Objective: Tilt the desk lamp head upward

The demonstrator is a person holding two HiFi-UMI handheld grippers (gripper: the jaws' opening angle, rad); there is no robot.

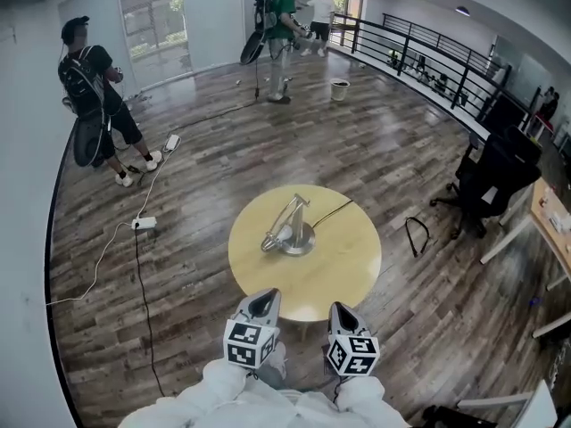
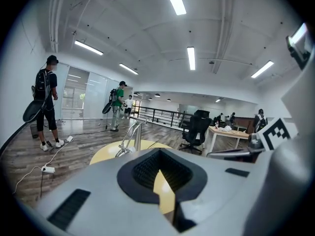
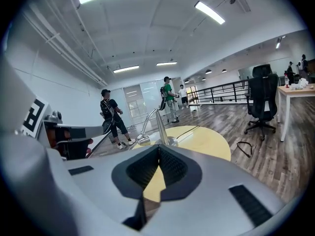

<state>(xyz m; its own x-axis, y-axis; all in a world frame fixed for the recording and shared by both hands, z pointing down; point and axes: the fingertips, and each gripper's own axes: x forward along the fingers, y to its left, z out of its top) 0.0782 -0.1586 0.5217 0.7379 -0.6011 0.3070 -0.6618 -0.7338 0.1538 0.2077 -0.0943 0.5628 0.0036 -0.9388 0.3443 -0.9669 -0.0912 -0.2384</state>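
Lamp [image 1: 290, 228] on round table [image 1: 343, 279], just left of table centre. Head low, pointing down, close to tabletop left of base. Cord [image 1: 335, 210] runs from base toward table's far-right edge. Left gripper [image 1: 264, 301] over table's near edge, jaws pressed together, nothing between. Right gripper [image 1: 343, 312] beside it at same edge, jaws also together, empty. Both well apart from lamp. Chair [image 1: 491, 181] right of table.

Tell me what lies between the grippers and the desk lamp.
Only bare tabletop separates the left gripper and right gripper from the desk lamp, per the head view.
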